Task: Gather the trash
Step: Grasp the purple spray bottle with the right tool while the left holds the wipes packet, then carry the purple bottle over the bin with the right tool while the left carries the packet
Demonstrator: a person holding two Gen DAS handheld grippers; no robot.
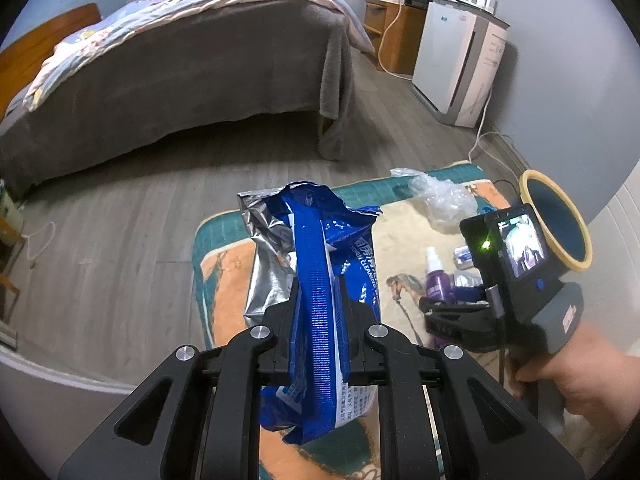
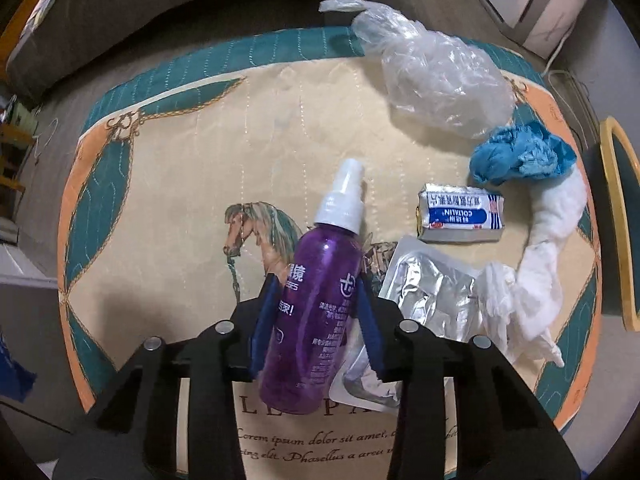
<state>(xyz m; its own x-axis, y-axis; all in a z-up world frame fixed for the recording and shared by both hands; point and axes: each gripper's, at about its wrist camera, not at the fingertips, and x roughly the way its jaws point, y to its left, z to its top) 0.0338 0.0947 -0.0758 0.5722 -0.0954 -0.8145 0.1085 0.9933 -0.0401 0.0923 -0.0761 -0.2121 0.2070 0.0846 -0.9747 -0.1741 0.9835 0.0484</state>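
Observation:
My left gripper point(image 1: 319, 292) is shut on a blue and silver foil wipes packet point(image 1: 316, 264) and holds it above the quilted horse-print mat point(image 1: 400, 240). My right gripper point(image 2: 316, 292) is shut on a purple spray bottle point(image 2: 320, 300) with a white nozzle, low over the mat point(image 2: 180, 160); it also shows in the left wrist view point(image 1: 440, 304). On the mat lie a crumpled clear plastic bag point(image 2: 436, 80), a crumpled blue wad point(image 2: 520, 156), a small Coltalin pill box point(image 2: 460, 220), a silver foil blister pack point(image 2: 428, 296) and white tissue point(image 2: 540, 264).
A teal bin with a yellow rim point(image 1: 560, 220) stands right of the mat; its rim shows in the right wrist view point(image 2: 624, 220). A bed with a grey blanket point(image 1: 180, 80) lies beyond. A white air purifier point(image 1: 460, 60), wooden nightstand point(image 1: 392, 28) and cables stand at the back right.

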